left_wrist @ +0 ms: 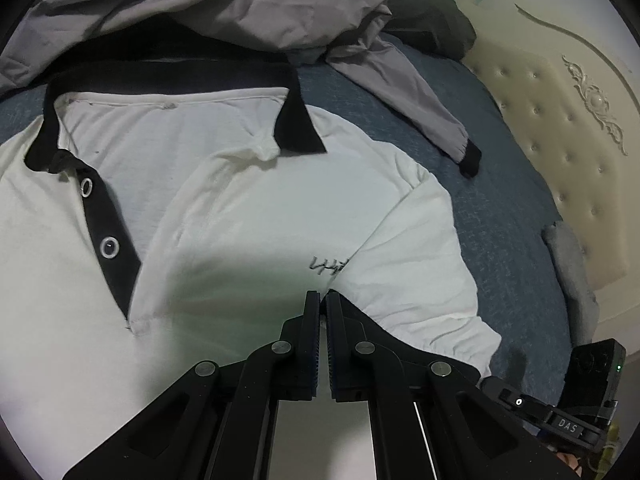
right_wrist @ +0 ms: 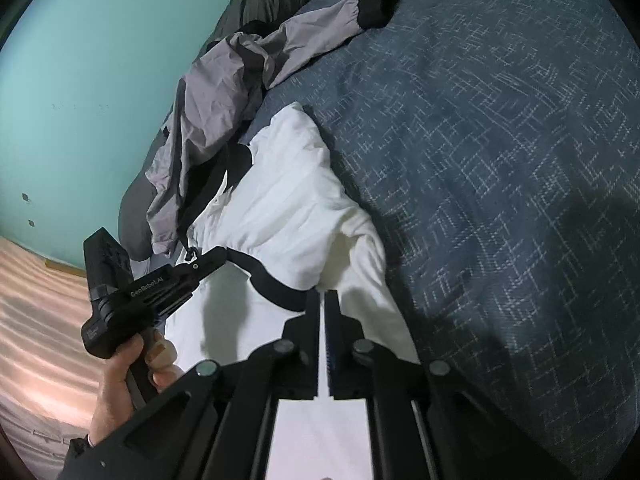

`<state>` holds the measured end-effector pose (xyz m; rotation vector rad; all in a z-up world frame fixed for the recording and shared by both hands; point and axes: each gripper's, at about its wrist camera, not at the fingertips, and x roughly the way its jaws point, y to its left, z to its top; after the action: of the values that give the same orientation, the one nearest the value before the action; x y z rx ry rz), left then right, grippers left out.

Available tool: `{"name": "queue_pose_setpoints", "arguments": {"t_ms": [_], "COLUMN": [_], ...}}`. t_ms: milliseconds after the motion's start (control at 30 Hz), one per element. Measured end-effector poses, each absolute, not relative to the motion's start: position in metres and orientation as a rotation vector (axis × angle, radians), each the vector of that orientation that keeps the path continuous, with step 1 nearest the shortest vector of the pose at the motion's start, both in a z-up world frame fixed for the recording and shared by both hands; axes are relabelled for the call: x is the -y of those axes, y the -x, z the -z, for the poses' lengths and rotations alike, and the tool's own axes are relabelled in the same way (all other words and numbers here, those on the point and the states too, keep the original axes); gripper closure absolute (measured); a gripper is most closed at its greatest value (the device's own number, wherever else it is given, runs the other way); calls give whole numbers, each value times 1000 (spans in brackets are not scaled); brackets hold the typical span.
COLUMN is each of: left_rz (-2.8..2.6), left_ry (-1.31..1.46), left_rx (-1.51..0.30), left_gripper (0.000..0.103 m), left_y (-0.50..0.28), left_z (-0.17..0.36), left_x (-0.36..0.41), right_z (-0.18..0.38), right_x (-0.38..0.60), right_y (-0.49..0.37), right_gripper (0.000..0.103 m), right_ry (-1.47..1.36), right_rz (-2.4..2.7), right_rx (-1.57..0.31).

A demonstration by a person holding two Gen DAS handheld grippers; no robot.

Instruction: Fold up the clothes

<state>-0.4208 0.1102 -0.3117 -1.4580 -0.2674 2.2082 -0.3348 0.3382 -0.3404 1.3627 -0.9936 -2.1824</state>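
Grey jacket crumpled on blue bed, overlapping polo collar. White polo shirt face-up, placket open. Left gripper and right gripper both nearly closed over the shirt; can't tell if pinching fabric.

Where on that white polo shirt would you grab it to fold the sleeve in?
Judging from its pose, take the white polo shirt by the sleeve's loose outer edge, coming in from the blue bedspread side. That edge lies free on the bedspread, so it should lift and swing over the chest. The grey jacket stays clear above the collar.
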Motion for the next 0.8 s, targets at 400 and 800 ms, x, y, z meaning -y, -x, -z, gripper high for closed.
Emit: {"name": "queue_pose_setpoints", "arguments": {"t_ms": [400, 800], "left_rz": [-2202, -2280], "left_ry": [1463, 1391], "left_rx": [324, 352], "left_gripper": [88, 76], "left_y": [413, 369], "left_z": [308, 276], "left_x": [-103, -42], "right_z": [340, 349], "right_x": [-342, -320], "right_y": [336, 355], "right_gripper": [68, 61], "right_ry": [-1336, -1382], "right_rz": [2168, 2075], "right_rx": [1063, 1159]}}
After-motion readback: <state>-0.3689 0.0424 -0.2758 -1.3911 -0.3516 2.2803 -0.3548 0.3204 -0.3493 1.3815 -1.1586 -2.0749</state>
